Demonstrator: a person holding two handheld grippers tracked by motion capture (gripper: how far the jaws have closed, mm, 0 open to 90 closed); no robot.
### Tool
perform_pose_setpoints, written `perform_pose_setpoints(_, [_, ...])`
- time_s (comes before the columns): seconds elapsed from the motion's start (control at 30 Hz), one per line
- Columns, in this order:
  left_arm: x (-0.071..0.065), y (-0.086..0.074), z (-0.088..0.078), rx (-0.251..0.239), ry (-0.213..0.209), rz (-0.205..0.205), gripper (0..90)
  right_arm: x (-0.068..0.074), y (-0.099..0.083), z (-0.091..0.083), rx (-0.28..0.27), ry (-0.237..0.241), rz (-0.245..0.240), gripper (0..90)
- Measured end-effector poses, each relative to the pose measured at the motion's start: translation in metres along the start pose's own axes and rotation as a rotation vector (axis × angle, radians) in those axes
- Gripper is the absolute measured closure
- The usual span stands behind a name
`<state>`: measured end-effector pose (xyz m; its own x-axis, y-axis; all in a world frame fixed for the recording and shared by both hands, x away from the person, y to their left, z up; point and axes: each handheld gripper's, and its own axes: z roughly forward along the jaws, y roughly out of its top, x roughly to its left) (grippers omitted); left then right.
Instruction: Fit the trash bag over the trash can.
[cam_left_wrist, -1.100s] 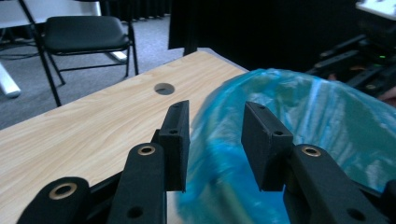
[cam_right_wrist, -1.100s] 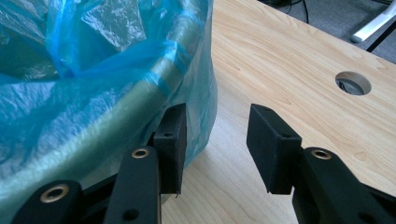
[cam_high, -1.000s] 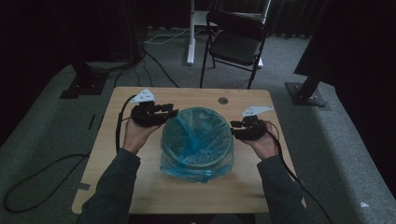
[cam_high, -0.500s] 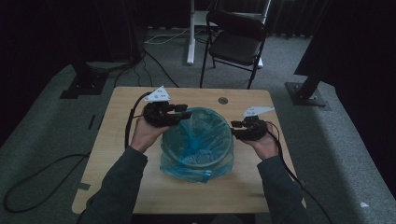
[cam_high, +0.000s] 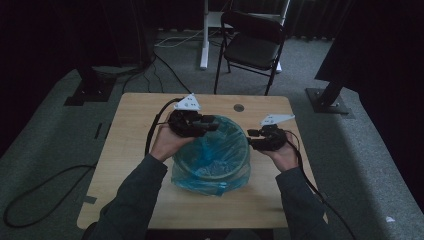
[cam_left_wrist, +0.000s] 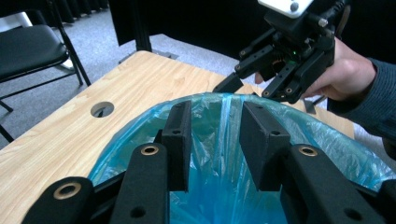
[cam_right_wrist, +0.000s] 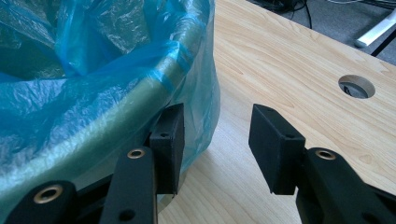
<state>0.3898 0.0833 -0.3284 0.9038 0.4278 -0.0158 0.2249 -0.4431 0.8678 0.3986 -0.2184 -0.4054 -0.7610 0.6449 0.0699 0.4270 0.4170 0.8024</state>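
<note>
- Left tool (cam_high: 210, 124) hovers over the bin (cam_high: 212, 172) rim, jaws apart and just narrowing, lining up on the blue liner (cam_left_wrist: 219, 140).
- Right tool (cam_high: 254, 139), released, waits beside the bin on the worktop (cam_high: 135, 135).

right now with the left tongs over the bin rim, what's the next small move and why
Probably lower the left tongs a little and close on the blue bag liner at the bin's rim. Their jaws, which have just been closing, straddle a fold of the liner in the left gripper view without pressing it. The right tongs sit open beside the bin's outer wall, holding nothing, so the liner is not yet gripped.
</note>
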Motion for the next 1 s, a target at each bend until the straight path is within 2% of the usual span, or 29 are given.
perform_pose_setpoints(0.07, [-0.001, 0.001, 0.002, 0.009, -0.010, 0.004, 63.8, 0.000, 0.000, 0.000, 0.000, 0.000, -0.001, 54.3])
perform_pose_setpoints(0.23, [-0.007, 0.003, 0.012, 0.042, -0.030, 0.043, 63.9, -0.001, 0.000, 0.000, -0.001, -0.003, 0.003, 53.8])
perform_pose_setpoints(0.4, [-0.013, 0.004, 0.025, 0.111, -0.048, 0.100, 63.9, -0.001, -0.002, 0.000, 0.001, -0.004, 0.004, 53.7])
perform_pose_setpoints(0.57, [-0.019, 0.005, 0.035, 0.171, -0.045, 0.152, 63.9, -0.003, -0.004, -0.002, -0.004, -0.003, 0.010, 53.6])
perform_pose_setpoints(0.8, [-0.023, 0.007, 0.043, 0.213, -0.039, 0.177, 63.9, -0.003, -0.005, -0.002, -0.002, -0.001, 0.012, 53.7])
perform_pose_setpoints(0.83, [-0.025, 0.008, 0.047, 0.235, -0.045, 0.188, 63.9, -0.003, -0.006, -0.002, -0.002, 0.000, 0.012, 53.7])
perform_pose_setpoints(1.0, [-0.028, 0.006, 0.056, 0.283, -0.054, 0.206, 63.9, -0.003, -0.009, -0.001, 0.001, 0.001, 0.016, 53.7])
